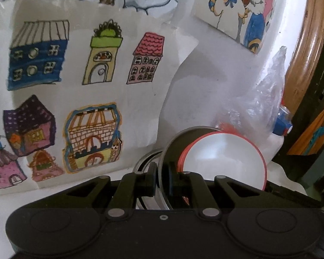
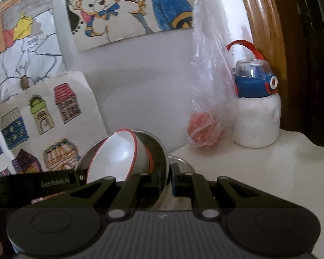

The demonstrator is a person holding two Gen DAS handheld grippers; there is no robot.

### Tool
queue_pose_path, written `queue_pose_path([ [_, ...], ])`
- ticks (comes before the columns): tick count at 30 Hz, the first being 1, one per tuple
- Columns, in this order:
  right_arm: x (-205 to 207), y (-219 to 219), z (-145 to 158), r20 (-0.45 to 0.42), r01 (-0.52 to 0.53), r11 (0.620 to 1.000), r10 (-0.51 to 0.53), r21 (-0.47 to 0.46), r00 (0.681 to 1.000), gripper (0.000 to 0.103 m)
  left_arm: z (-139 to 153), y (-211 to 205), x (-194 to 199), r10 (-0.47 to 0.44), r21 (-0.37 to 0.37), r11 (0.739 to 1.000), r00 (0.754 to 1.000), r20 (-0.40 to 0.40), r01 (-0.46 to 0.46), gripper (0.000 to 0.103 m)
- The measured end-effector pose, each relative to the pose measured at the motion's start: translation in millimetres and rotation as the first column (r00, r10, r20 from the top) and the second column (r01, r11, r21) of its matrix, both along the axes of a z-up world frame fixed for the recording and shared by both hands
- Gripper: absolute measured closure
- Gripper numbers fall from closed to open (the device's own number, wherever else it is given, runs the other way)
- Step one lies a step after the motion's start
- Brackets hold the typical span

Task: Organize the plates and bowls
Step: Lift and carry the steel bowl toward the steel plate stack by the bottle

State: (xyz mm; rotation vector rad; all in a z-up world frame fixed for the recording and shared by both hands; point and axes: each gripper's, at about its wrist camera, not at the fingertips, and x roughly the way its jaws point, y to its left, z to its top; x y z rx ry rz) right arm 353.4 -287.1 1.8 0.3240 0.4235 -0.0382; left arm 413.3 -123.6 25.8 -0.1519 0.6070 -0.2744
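Black linkage fills the foreground of both wrist views, and both sets of jaws are seen drawn nearly together. The left gripper point(image 1: 161, 180) is clamped on the thin rim of a steel bowl point(image 1: 184, 133); the right gripper point(image 2: 169, 178) is clamped on the opposite part of the same rim. The steel bowl is thus held tilted between the two. Inside it, white bowls with red rims point(image 1: 222, 157) are nested, leaning toward the left gripper.

Risks, as judged:
- Each grip is taken on a thin, smooth metal edge only; slippage is likely if either hand is twisted or the two are drawn apart.
- The nested bowls are unsecured; with further tilt they could slide out over the rim.
- A second metal rim point(image 1: 144, 157) is seen just behind the steel bowl; whether contact is made cannot be told.

Surroundings, relative to the steel bowl: a clear plastic bag point(image 2: 207, 99) with something red inside stands near, to its right; beyond it, a white bottle with a blue cap point(image 2: 257, 112). Children's drawings point(image 1: 75, 82) are fixed to the wall behind. The white tabletop point(image 2: 270, 164) to the right lies bare; bag and bottle would obstruct a sweep that way.
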Motion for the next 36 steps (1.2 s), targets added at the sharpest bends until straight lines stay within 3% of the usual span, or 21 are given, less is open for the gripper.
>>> queue_pose_path([
  [13, 14.1, -1.1, -16.5, 0.015, 0.003, 1.0, -0.002, -0.007, 1.0, 0.091, -24.5, -1.2, 16.3, 0.01, -0.03, 1.0, 1.0, -0.005, -0.011, 0.094],
  [36, 23.3, -2.6, -23.9, 0.01, -0.005, 1.0, 0.005, 0.005, 1.0, 0.091, -35.0, -1.3, 25.3, 0.008, -0.039, 0.999, 1.0, -0.025, -0.009, 0.094],
])
